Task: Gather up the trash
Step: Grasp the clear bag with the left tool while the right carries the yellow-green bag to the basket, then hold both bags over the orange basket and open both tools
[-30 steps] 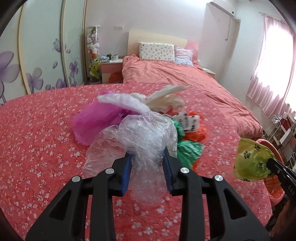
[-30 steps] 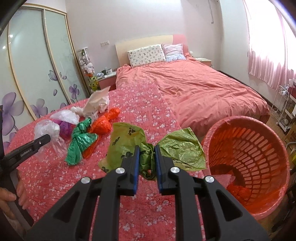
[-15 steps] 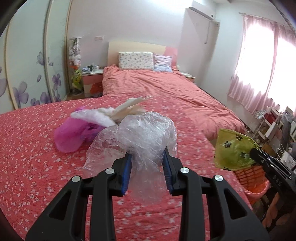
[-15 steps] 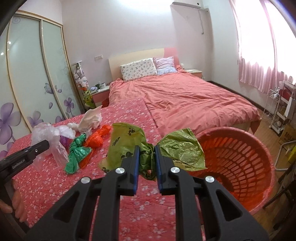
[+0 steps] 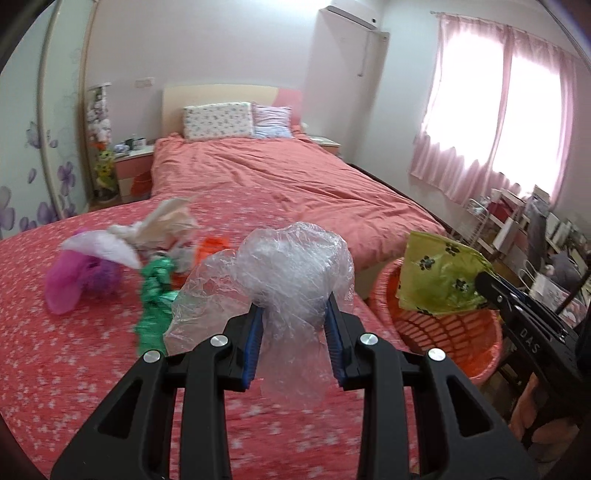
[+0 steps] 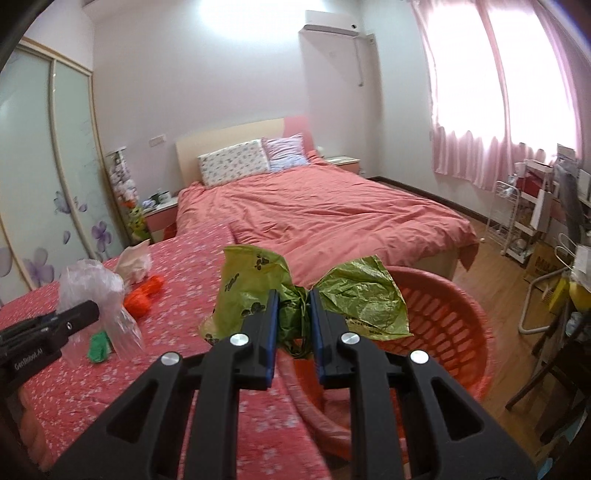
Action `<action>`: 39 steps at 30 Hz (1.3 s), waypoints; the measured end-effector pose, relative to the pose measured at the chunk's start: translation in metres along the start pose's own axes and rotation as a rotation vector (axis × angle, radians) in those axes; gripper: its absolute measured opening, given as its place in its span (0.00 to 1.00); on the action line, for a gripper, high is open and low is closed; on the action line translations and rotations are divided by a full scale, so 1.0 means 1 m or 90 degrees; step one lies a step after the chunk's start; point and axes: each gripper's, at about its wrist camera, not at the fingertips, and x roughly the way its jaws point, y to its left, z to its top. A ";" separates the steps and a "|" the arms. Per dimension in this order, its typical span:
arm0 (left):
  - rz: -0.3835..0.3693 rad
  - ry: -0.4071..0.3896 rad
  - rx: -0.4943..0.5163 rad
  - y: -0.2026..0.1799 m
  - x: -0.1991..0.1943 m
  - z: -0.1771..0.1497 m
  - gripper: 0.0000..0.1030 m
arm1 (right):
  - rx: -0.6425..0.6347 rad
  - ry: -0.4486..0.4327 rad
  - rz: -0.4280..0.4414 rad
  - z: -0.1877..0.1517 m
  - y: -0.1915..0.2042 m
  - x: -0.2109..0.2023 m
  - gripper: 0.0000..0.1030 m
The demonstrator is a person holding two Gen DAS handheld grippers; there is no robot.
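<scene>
We see loose purple, green, orange plastic scraps point(image 5: 151, 288) on red floral cloth point(image 5: 74, 369). Our left gripper point(image 5: 293, 325) clamps crumpled clear plastic bag point(image 5: 291, 273). Our right gripper point(image 6: 293, 314) pinches yellow-green paw-print bag point(image 6: 255, 288) above round orange mesh basket point(image 6: 458, 332).

Crinkly clear plastic bag point(image 5: 295, 266), thin green plastic bag point(image 6: 255, 288), prob. plastic lattice basket point(image 6: 454, 325), matt floral cloth point(image 5: 74, 347)

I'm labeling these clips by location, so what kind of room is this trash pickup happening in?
A bedroom, almost certainly. A made bed with a salmon duvet and two pillows stands against the far wall, with a nightstand beside it. Pink curtains cover the window, and a wall air conditioner hangs above.
</scene>
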 end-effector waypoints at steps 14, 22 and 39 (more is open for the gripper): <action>-0.094 0.031 0.043 -0.076 0.040 -0.005 0.31 | 0.066 -0.003 -0.061 -0.004 -0.069 0.007 0.17; -0.129 0.049 0.060 -0.108 0.059 -0.004 0.31 | 0.104 -0.004 -0.083 -0.005 -0.100 0.015 0.17; -0.165 0.073 0.078 -0.144 0.087 0.001 0.31 | 0.153 -0.003 -0.103 -0.012 -0.134 0.029 0.18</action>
